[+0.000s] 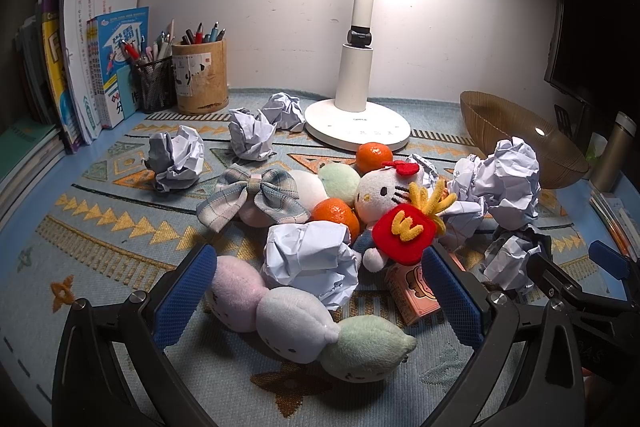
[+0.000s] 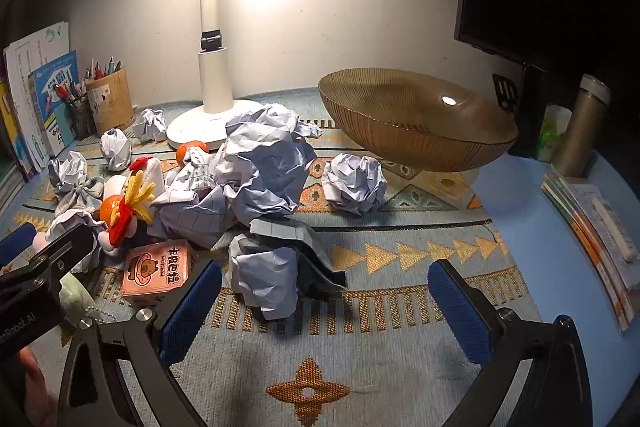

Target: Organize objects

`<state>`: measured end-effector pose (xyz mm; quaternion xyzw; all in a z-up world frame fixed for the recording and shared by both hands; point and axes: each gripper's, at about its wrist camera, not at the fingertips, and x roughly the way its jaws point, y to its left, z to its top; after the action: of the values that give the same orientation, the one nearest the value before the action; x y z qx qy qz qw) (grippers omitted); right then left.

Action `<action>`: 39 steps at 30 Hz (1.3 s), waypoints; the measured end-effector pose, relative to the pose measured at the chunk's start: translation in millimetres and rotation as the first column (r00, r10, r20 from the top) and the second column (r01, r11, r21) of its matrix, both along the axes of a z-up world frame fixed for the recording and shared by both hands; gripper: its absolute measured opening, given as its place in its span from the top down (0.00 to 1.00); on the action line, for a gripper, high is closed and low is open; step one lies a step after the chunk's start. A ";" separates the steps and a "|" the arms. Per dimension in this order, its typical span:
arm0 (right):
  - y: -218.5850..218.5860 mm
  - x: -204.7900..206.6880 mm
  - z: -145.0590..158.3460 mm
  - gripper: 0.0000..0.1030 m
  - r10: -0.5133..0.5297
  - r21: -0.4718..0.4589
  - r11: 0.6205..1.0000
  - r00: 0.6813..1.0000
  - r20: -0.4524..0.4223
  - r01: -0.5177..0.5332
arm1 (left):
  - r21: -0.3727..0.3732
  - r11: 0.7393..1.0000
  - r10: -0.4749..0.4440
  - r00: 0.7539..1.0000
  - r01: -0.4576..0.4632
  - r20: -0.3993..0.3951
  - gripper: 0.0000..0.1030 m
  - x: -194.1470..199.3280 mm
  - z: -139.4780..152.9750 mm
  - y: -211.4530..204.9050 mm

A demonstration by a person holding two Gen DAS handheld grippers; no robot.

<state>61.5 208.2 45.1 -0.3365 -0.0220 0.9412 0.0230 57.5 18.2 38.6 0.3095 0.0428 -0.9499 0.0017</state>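
Still sorting stage, nothing gripped yet. Your left gripper (image 1: 320, 291), lower centre of frame, jaws spread wide around crumpled paper ball (image 1: 310, 261) and dango plush (image 1: 296, 323), not closed on either. Right gripper (image 2: 324, 307) also agape, lower centre, low over mat near paper wad (image 2: 264, 277). Amber bowl (image 2: 418, 143) upper right, holds nothing. Judgement: pick one item, close on it; sep. trash paper from toys, tangerines (image 1: 335, 213).
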 end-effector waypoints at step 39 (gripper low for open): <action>-11.2 -5.9 62.1 0.00 0.115 -0.095 0.988 0.992 -0.059 -0.121 | 0.096 0.994 0.063 0.995 -0.056 -0.078 0.01 13.7 55.8 -68.8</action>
<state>55.7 197.0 107.2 -0.3099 0.0052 0.9495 -0.0487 71.1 -50.6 94.4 0.2689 0.0965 -0.9582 0.0137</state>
